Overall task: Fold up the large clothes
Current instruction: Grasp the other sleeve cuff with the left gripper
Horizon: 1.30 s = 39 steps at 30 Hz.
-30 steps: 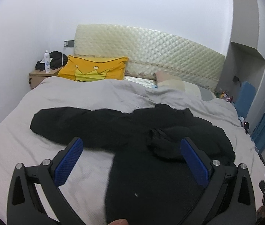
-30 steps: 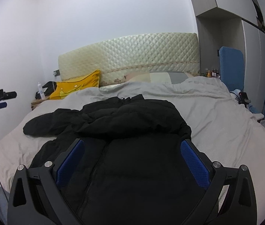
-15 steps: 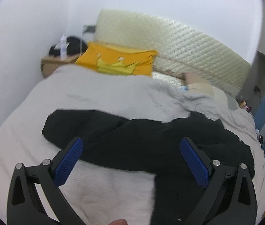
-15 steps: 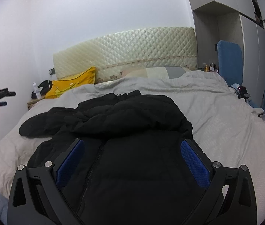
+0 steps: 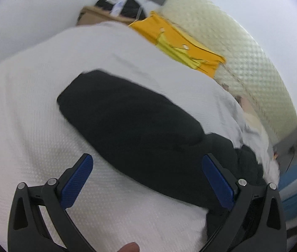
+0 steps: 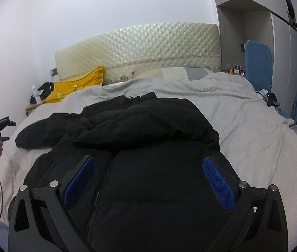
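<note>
A large black padded jacket [image 6: 148, 147] lies on the bed, zip side up, its right side folded over the chest and one sleeve [image 6: 43, 132] stretched out to the left. My right gripper [image 6: 148, 176] is open and empty, low over the jacket's body. My left gripper [image 5: 147, 176] is open and empty, tilted, just above that outstretched sleeve [image 5: 127, 121]. The left gripper also shows in the right wrist view [image 6: 0, 124], held in a hand at the bed's left side.
The bed has a light grey cover [image 6: 253, 130] and a quilted cream headboard [image 6: 140, 48]. A yellow pillow [image 6: 79, 84] lies at the head. A nightstand [image 6: 30, 108] with a bottle stands at the left; a blue chair [image 6: 257, 63] and wardrobe at the right.
My left gripper has swung left and tilted, closing in on the outstretched sleeve. My right gripper has barely moved. The jacket lies as before.
</note>
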Motion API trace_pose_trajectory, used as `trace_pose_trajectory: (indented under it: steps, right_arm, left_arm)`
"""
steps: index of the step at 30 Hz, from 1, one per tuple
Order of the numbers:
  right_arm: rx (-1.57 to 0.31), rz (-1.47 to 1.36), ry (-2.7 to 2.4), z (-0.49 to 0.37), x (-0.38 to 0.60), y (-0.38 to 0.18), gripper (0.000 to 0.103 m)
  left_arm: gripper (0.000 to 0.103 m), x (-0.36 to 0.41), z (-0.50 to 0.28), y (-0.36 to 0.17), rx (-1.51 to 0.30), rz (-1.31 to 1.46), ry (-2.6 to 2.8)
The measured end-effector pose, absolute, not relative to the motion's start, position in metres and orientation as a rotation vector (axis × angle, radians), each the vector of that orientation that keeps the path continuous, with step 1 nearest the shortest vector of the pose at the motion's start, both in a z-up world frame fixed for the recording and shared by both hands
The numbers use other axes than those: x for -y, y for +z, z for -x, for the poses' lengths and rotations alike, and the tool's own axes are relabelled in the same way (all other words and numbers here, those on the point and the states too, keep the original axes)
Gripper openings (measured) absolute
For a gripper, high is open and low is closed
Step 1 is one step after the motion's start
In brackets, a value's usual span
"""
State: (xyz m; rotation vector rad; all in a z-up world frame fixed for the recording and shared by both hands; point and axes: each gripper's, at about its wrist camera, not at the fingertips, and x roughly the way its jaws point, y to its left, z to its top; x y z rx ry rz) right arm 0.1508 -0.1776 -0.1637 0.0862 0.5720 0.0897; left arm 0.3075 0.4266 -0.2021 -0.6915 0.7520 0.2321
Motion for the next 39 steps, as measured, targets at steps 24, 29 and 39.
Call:
trace_pose_trajectory:
  steps: [24, 29, 39]
  right_arm:
    - [-0.676, -0.12, 0.057, -0.187, 0.153, -0.191, 0.103]
    - [-0.687, -0.127, 0.055, -0.191, 0.152, -0.192, 0.103]
    - [-0.685, -0.12, 0.08, -0.187, 0.151, -0.19, 0.103]
  left_arm:
    - [0.095, -0.52, -0.345, -0.294, -0.56, 1.075, 0.165]
    - [0.08, -0.516, -0.363, -0.291, -0.582, 1.015, 0.167]
    - [0.01, -0.496, -0.362, -0.245, -0.558, 0.832, 0.243]
